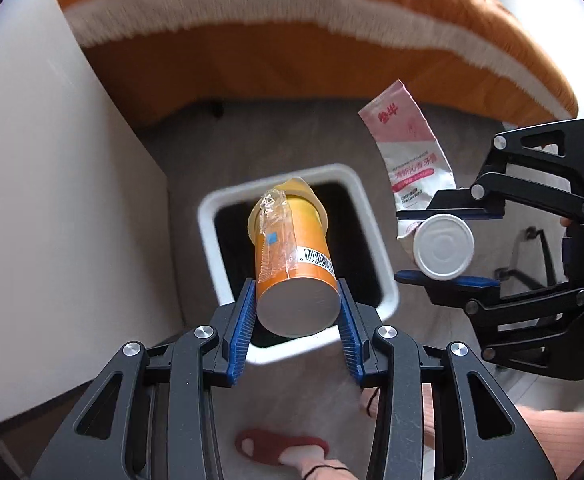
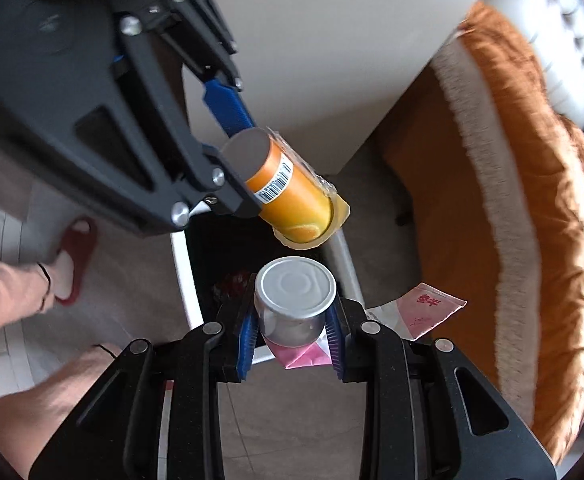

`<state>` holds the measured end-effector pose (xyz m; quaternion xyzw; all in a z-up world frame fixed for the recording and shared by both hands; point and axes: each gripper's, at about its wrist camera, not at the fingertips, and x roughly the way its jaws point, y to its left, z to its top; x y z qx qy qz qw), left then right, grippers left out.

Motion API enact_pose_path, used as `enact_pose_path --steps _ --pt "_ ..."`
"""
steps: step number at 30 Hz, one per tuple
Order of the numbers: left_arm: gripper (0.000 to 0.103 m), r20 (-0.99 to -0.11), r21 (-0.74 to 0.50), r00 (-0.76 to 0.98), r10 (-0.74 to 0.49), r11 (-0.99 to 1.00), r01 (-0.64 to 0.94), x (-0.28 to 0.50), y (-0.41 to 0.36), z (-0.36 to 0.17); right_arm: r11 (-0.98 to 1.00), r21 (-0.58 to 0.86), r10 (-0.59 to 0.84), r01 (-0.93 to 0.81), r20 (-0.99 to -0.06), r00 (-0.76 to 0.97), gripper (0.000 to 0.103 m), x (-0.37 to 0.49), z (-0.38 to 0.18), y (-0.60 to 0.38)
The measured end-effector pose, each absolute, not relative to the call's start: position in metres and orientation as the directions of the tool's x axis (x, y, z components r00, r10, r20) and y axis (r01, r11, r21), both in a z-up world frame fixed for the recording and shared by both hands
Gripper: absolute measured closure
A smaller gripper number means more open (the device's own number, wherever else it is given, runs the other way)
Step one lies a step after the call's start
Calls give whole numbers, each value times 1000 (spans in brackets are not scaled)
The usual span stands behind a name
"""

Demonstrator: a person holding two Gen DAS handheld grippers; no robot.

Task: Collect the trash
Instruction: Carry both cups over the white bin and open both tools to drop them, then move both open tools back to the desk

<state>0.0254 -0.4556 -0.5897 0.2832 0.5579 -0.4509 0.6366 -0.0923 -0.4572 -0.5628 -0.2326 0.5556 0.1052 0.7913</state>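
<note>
Blue ribbed pads on the left gripper are clamped on the base of an orange cup, which is tipped mouth-down right above the white bin with its black liner. There's crinkly clear plastic stuck along the cup's side and the peeled lid still hangs off the rim. Off to its right, the right gripper is pinching a small silver tin together with a pink-and-white toothpaste pouch, held over the bin's edge. Some dark red trash sits inside the bin. Around it: grey floor, white cabinet to the left, an orange blanket with a white fringe behind, plus a foot in a red slipper.
</note>
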Motion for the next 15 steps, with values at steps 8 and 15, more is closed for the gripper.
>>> enact_pose_path --steps 8,15 --pt "5 -982 -94 -17 -187 412 906 27 -464 -661 802 -279 -107 -528 -937 333 5 -94 -625 -461" --pt "5 -980 -91 -5 -197 426 900 32 -455 -641 809 -276 -104 -519 -936 337 5 -85 -607 -460"
